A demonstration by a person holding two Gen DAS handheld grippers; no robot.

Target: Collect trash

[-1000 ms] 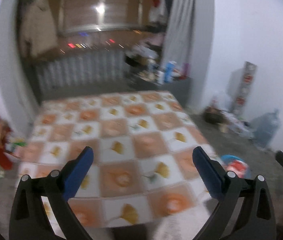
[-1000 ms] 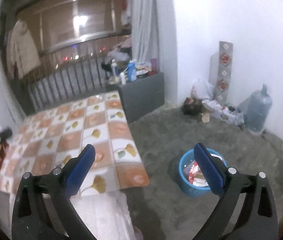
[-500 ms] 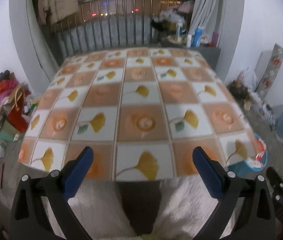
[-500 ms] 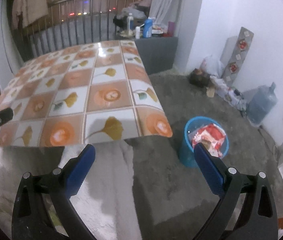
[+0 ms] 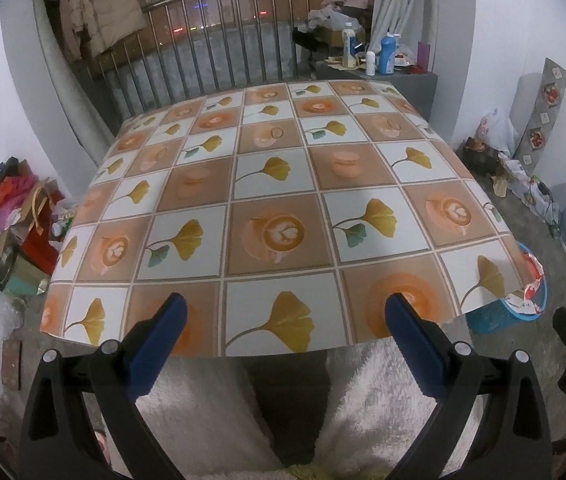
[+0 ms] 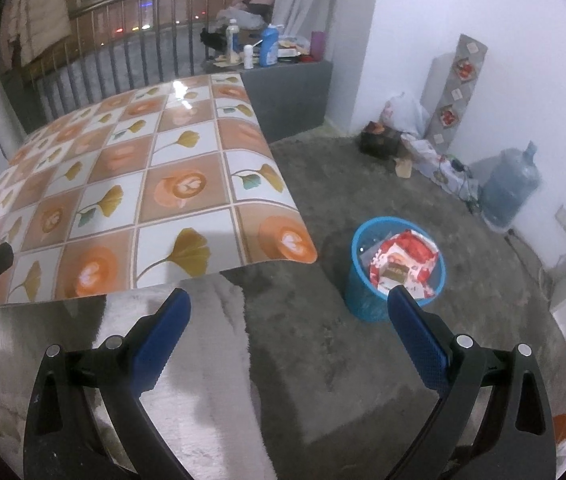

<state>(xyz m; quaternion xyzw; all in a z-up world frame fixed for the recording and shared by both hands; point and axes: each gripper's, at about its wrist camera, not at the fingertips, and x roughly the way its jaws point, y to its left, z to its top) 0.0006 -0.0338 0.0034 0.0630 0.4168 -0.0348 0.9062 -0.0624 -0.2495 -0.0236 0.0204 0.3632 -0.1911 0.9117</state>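
Claws first: the left claw (image 5: 283, 336) is spread wide with nothing held between its blue pads (image 5: 157, 344), and it's hung just past the near edge of the bench (image 5: 283, 200), low over white fluffy trousers (image 5: 383, 400). Same deal with the right claw (image 6: 289, 336), jaws fully apart and nothing gripped, pointed off the bench's right corner toward the grey floor (image 6: 363, 160).

Bench top is covered by a glossy checked cloth, orange coffee-cup squares alternated with white ginkgo-leaf ones, and only the print can be seen on it.

Trash is found in the blue bin (image 6: 363, 304), which is stood on the floor just beside the bench's near right corner. It's stuffed with red and white wrappers (image 6: 403, 260) up to the rim. From the left view only a slice of the bin (image 5: 499, 312) is seen past the cloth's edge.

Further out, a big water jug (image 6: 511, 184) is parked by the right wall, with bags and a patterned panel near it. A grey cabinet (image 6: 291, 96) with bottles on top is set behind the bench, next to a railing. A heap of bags and boxes (image 5: 15, 216) is piled on the floor at the left.
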